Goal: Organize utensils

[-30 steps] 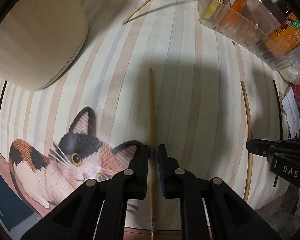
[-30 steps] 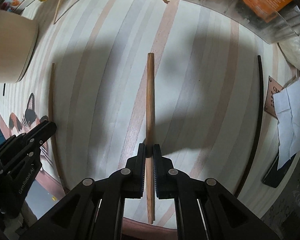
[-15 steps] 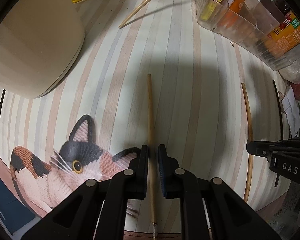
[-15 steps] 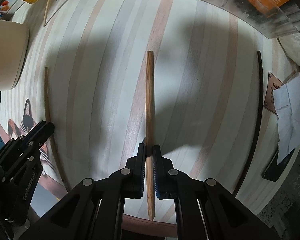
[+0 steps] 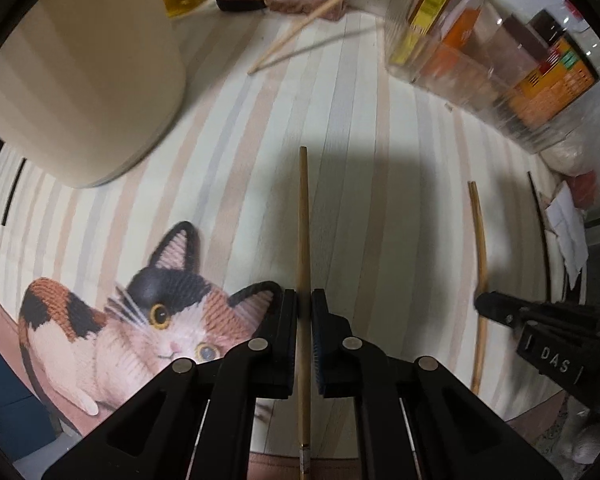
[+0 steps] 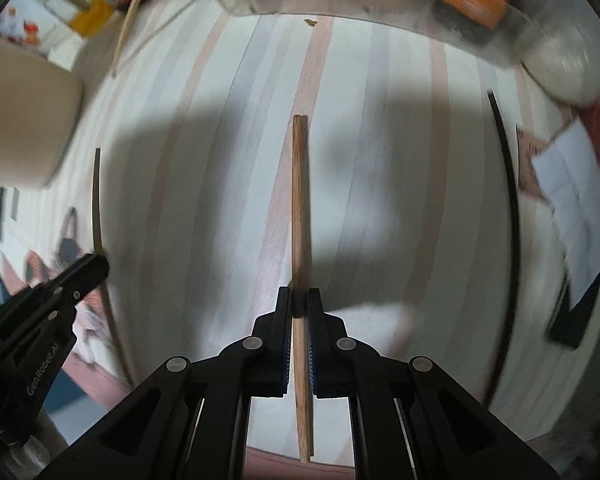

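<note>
While both grippers hold one chopstick each, the views have shifted since a second ago: the bottles and the clear container at the far edge now show more fully, so both seem lifted a little off the striped surface. The left gripper has its fingers narrow around the pale chopstick — the right gripper clamps the darker chopstick the same way. I judge the pair is ready to carry, maybe to the beige holder. A black chopstick lies on the surface at the right.
</note>
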`<state>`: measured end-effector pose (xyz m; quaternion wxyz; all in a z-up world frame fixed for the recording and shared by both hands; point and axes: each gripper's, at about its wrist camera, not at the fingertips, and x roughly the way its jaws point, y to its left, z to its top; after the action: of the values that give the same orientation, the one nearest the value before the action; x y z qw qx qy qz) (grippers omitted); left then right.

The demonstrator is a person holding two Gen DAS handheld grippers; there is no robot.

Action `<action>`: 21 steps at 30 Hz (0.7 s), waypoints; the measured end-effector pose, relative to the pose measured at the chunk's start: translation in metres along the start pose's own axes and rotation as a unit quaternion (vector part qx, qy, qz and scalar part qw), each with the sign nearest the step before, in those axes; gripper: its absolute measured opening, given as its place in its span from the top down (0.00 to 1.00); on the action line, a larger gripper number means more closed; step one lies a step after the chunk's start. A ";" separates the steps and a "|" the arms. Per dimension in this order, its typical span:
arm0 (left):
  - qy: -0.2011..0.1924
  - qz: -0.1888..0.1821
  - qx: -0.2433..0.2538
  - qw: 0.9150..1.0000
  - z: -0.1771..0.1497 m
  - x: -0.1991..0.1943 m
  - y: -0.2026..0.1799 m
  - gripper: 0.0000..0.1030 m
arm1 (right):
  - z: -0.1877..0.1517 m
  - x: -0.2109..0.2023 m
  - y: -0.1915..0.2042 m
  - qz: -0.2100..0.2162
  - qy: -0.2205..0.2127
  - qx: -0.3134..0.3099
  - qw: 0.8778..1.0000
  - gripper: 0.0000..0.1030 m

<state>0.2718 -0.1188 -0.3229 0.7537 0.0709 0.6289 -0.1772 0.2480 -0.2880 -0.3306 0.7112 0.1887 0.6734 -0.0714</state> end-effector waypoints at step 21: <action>-0.227 -0.023 -0.040 0.973 0.034 -0.183 0.013 0.96 | -0.022 -0.171 0.031 0.129 -0.238 -0.046 0.962 0.93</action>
<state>0.2811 -0.0858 -0.1400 0.8747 -0.0162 0.4496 -0.1804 0.2249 -0.2773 -0.1572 0.8621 0.2185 0.4572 0.0087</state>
